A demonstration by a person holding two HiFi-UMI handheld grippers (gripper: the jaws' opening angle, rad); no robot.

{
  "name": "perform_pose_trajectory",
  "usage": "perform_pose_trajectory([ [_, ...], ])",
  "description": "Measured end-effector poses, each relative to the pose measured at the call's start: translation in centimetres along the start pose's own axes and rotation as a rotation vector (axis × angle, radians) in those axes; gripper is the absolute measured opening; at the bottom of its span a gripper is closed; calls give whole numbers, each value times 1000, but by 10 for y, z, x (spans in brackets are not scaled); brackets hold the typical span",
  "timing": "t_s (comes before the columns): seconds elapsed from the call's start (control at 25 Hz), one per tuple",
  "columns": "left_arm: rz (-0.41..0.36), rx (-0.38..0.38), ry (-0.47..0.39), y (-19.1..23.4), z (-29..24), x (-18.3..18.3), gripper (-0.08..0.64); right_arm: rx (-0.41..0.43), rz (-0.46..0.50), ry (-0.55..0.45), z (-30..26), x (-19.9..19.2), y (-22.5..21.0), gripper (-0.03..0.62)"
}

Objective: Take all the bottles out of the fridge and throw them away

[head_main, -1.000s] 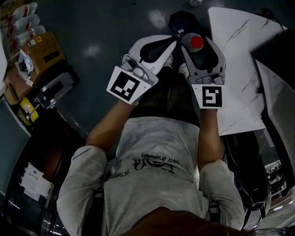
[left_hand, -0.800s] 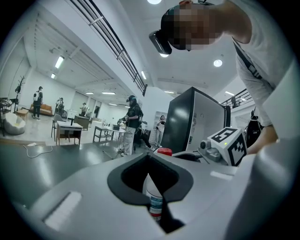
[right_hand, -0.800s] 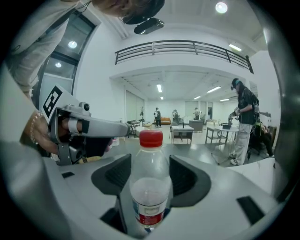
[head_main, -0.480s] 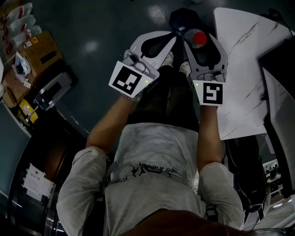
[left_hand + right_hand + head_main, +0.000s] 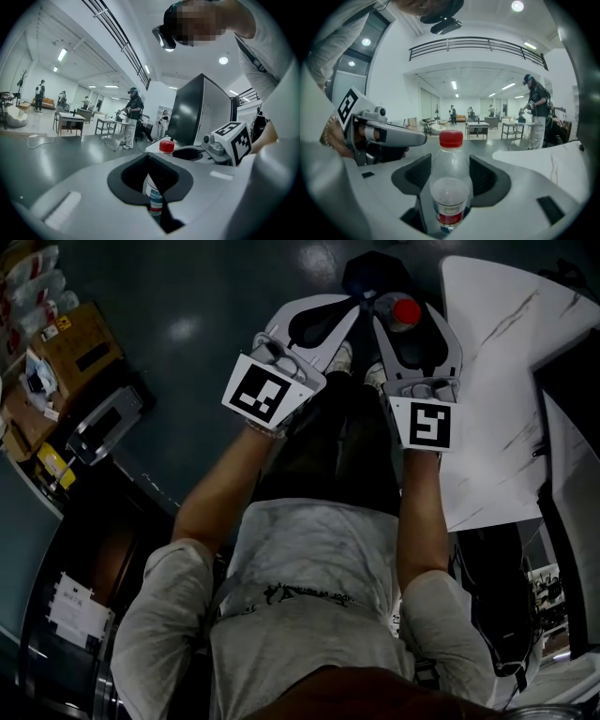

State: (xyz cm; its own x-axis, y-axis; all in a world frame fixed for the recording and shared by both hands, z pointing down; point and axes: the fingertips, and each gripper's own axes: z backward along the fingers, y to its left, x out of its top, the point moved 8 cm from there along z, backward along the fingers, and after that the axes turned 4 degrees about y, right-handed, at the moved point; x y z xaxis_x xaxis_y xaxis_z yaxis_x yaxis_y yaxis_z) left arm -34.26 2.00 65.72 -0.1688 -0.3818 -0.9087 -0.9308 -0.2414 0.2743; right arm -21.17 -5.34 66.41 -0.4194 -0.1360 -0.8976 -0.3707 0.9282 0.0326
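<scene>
Nearest, at 6 o'clock in the head view, the person's grey shirt fills the bottom, and both forearms reach toward 12. The left tool points toward 1 o'clock. Its jaws are closed tip to tip around a dark opening and grip nothing. In the left gripper view, a bottle's label shows through that opening, with its red cap above the jaw edge, beyond the tips. The right tool, just beside the left one on its 3 o'clock side, is clamped on this clear plastic bottle. The bottle stands upright between the dark pads, neck and cap clear above them. It hangs over the dark floor, just off the edge of the white marbled counter at 2 o'clock. Farther out, people stand among tables in a bright hall.
</scene>
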Motion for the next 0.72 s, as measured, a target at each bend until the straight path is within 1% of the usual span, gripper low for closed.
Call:
perform_pose_trajectory([
  [0.16, 8, -3, 11, 5, -7, -8, 3, -2, -4, 19, -10, -8, 0, 264],
  [0.28, 16, -2, 18, 10, -10, -13, 3, -8, 17, 28, -16, -10, 1, 264],
  [0.52, 26, 2, 19, 17, -12, -17, 3, -37, -8, 36, -24, -15, -1, 264],
  [0.72, 12, 5, 15, 21, -12, -21, 3, -48, 0, 40, -29, -18, -2, 264],
])
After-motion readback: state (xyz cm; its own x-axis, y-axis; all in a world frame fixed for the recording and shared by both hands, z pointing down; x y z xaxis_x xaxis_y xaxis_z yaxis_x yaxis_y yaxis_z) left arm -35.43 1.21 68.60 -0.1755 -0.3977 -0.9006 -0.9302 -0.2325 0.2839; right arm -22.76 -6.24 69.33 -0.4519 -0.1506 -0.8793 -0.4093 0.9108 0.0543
